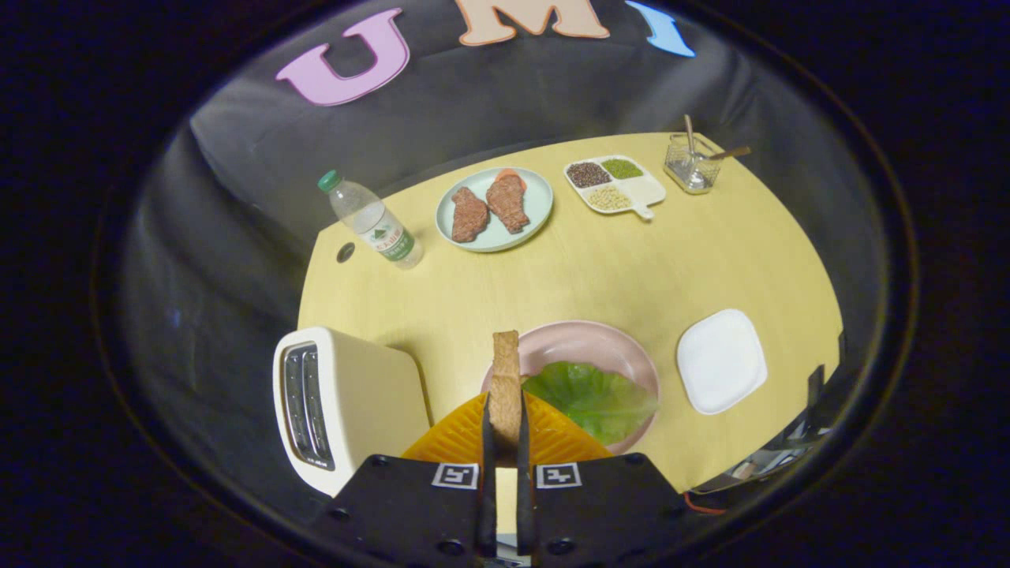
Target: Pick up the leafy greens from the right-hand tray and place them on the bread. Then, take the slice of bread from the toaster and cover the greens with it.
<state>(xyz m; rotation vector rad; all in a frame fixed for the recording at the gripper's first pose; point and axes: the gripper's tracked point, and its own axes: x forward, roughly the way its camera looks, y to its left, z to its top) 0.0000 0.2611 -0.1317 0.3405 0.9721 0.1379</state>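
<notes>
The gripper (505,442) is clenched on the slice of bread (505,386), both fingers pressing its flat faces, and the slice stands on edge between them, its long axis running straight ahead along the fingers, crust end pointing away. Just beyond and to the right lies the leafy green (593,398), spread on the pink plate (588,343), apparently over the bottom slice, which I can't make out. So the greens look placed, and this is the covering step. Next the slice needs tipping flat and lowering squarely over the leaf before letting go. To the left sits the toaster (339,406); to the right, well apart, the white tray (722,360), on the yellow table (600,268).
</notes>
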